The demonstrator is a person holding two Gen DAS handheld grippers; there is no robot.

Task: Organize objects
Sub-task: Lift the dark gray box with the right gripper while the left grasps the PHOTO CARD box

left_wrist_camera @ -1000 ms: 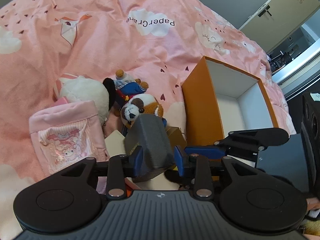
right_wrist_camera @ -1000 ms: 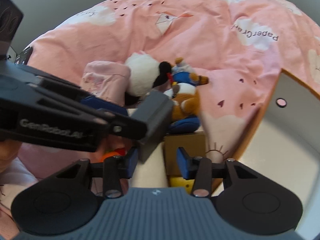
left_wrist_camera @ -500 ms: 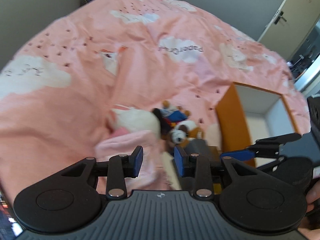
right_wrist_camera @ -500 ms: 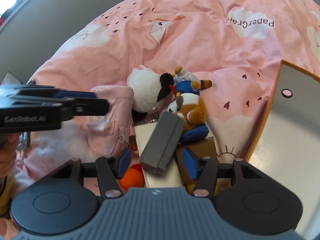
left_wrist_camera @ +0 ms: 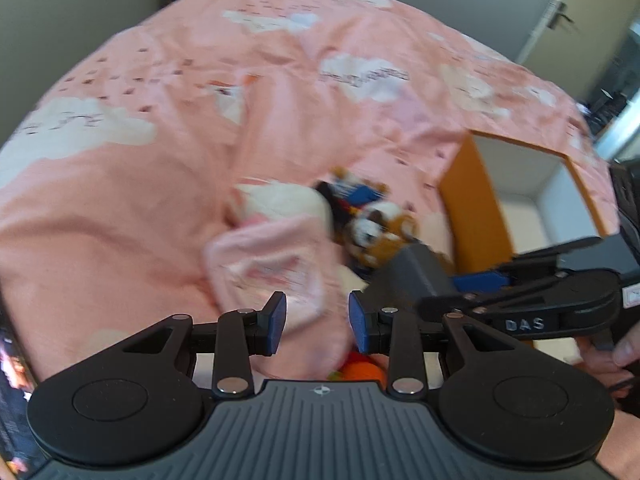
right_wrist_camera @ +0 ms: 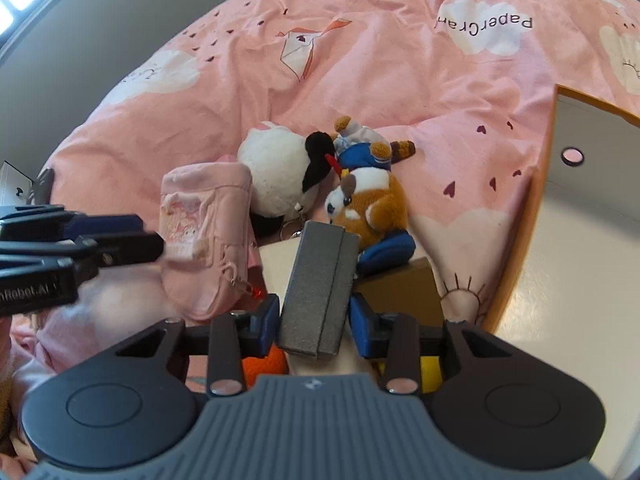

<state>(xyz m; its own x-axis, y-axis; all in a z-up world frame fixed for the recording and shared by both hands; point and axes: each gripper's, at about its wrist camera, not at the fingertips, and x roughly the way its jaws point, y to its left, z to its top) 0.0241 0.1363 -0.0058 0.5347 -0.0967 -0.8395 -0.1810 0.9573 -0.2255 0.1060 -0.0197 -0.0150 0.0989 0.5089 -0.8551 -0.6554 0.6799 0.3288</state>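
Grey box is being clamped as right gripper jaws close.
Left gripper jaws are held part-open, empty, over bed.

Motion blur smears the left wrist view's centre, softening the pink fabric pouch and brown-and-white plush dog. The orange cardboard box runs off the right-wrist frame's right edge.
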